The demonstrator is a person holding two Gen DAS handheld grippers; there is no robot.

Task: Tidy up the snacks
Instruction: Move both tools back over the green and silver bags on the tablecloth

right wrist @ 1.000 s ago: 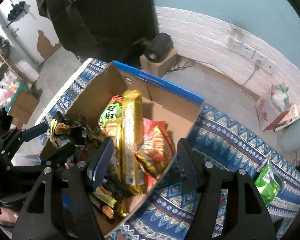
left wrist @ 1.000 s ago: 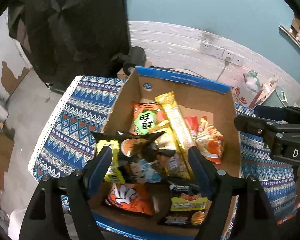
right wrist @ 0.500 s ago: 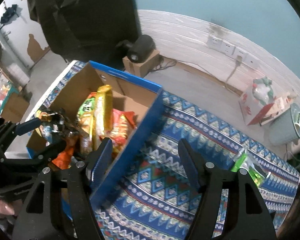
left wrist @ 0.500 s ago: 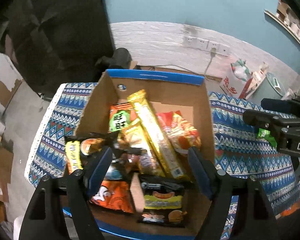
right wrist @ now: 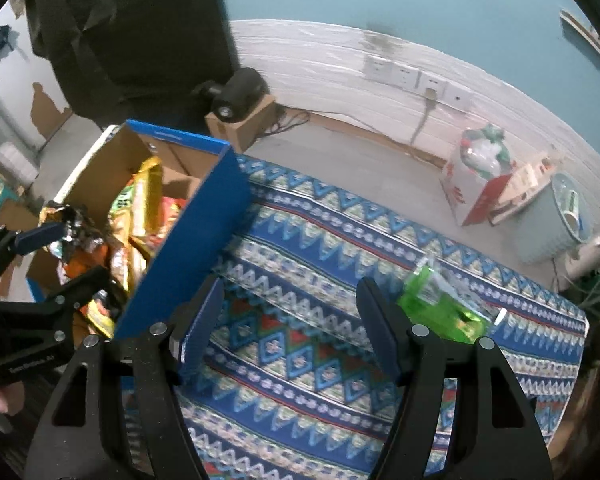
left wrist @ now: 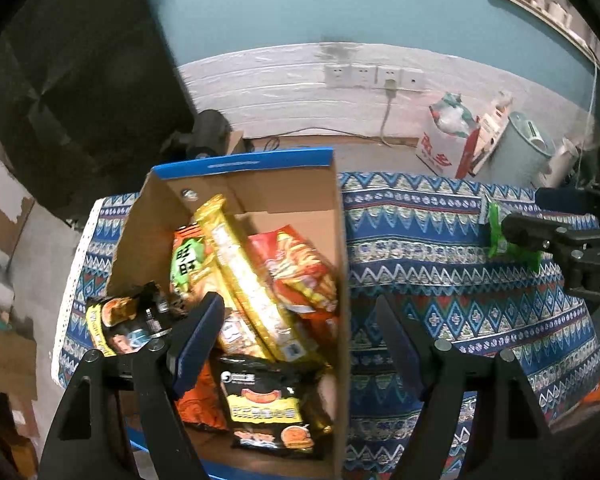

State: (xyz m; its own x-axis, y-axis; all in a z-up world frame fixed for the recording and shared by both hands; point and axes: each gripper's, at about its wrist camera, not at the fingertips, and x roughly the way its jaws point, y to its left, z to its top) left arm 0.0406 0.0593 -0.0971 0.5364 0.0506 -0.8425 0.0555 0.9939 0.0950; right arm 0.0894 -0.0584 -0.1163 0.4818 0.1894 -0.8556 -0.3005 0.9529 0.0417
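A blue-rimmed cardboard box (left wrist: pixel 236 208) at the left end of the patterned counter (left wrist: pixel 440 240) holds crinkled snack packets: a long gold one (left wrist: pixel 248 276), a red one (left wrist: pixel 300 268), a black one (left wrist: pixel 268 404). Left tongs (left wrist: pixel 296 332) gape wide above its right wall, holding nothing. Only the right view shows the whole green packet (right wrist: pixel 444 304) lying on the counter's right; right tongs (right wrist: pixel 288 320) gape wide, holding nothing.

Patterned blue cloth (right wrist: pixel 340 248) covering surface. Wall sockets (left wrist: pixel 374 76) sitting on white panelling, one cord hanging. Red-white bag (left wrist: pixel 446 140) and pale bin (left wrist: pixel 528 152) standing on floor.
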